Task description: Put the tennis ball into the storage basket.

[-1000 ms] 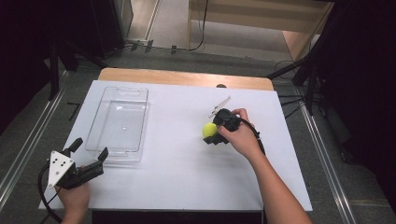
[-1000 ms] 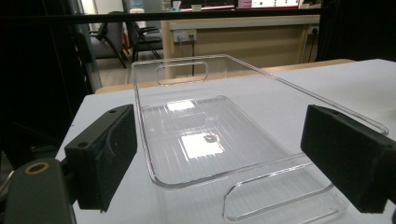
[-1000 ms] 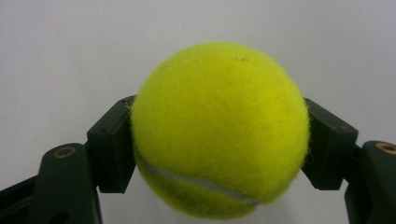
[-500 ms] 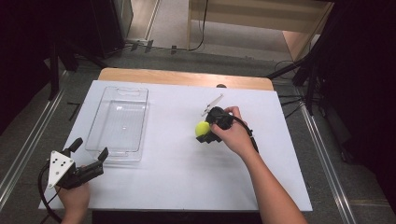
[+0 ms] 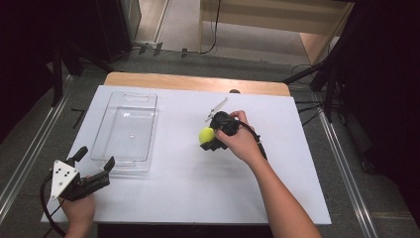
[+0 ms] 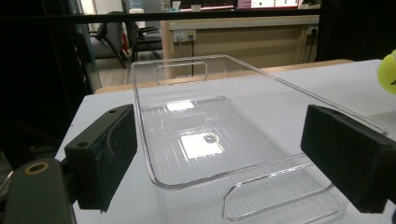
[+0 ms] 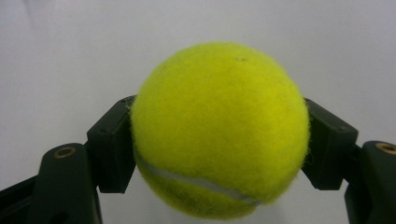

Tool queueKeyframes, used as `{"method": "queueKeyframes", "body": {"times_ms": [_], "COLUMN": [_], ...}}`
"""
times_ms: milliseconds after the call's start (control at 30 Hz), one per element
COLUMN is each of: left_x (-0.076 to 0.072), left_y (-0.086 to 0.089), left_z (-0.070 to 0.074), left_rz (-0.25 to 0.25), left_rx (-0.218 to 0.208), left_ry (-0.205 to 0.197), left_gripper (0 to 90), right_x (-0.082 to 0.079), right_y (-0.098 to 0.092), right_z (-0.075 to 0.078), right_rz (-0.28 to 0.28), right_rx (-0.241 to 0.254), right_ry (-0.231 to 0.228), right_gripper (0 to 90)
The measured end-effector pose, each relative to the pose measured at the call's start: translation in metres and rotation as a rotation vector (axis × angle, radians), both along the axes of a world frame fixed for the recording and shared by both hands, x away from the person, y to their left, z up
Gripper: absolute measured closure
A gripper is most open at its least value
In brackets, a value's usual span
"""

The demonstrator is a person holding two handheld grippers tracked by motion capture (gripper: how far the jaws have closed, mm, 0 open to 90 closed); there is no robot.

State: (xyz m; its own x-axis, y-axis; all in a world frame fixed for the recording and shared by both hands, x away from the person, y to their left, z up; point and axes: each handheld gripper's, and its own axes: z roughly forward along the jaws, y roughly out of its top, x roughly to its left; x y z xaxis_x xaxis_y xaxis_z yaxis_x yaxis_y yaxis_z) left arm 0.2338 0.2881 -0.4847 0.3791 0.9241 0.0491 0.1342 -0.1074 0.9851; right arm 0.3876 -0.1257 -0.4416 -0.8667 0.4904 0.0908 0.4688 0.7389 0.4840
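A yellow-green tennis ball [image 5: 206, 134] [image 7: 219, 130] is clamped between the two black jaws of my right gripper [image 5: 212, 135] [image 7: 219, 144], held above the white table [image 5: 198, 193] near its middle. A clear plastic tray [image 5: 128, 130] [image 6: 219, 140] lies empty on the table's left half. My left gripper [image 5: 94, 158] [image 6: 224, 154] rests at the front left corner, just before the tray's near rim, jaws wide apart with nothing between them. The ball's edge [image 6: 388, 72] peeks in at the right of the left gripper view.
A thin pale strip [image 5: 218, 106] lies on the table just beyond my right hand. The table's wooden far edge [image 5: 198, 82] borders a grey floor with cables. Metal rails [image 5: 29, 148] run along both sides.
My right gripper has carried the ball leftward across the table toward the tray. The left gripper has stayed in place.
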Motion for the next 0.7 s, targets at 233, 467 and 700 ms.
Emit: {"method": "queueKeyframes", "body": {"times_ms": [233, 467, 700], "left_x": [0.000, 0.000, 0.000], "left_y": [0.000, 0.000, 0.000], "left_z": [0.000, 0.000, 0.000], "left_rz": [0.002, 0.003, 0.002], "left_rx": [-0.003, -0.002, -0.004], "left_ry": [0.001, 0.001, 0.001], "left_gripper": [11.3, 11.3, 11.3], "right_x": [0.001, 0.003, 0.004], "right_y": [0.009, 0.018, 0.030], "right_z": [0.003, 0.008, 0.012], "right_rz": [0.015, 0.026, 0.050], "right_rx": [0.002, 0.005, 0.005], "right_ry": [0.003, 0.005, -0.005], "right_gripper": [23.6, 23.6, 23.6]}}
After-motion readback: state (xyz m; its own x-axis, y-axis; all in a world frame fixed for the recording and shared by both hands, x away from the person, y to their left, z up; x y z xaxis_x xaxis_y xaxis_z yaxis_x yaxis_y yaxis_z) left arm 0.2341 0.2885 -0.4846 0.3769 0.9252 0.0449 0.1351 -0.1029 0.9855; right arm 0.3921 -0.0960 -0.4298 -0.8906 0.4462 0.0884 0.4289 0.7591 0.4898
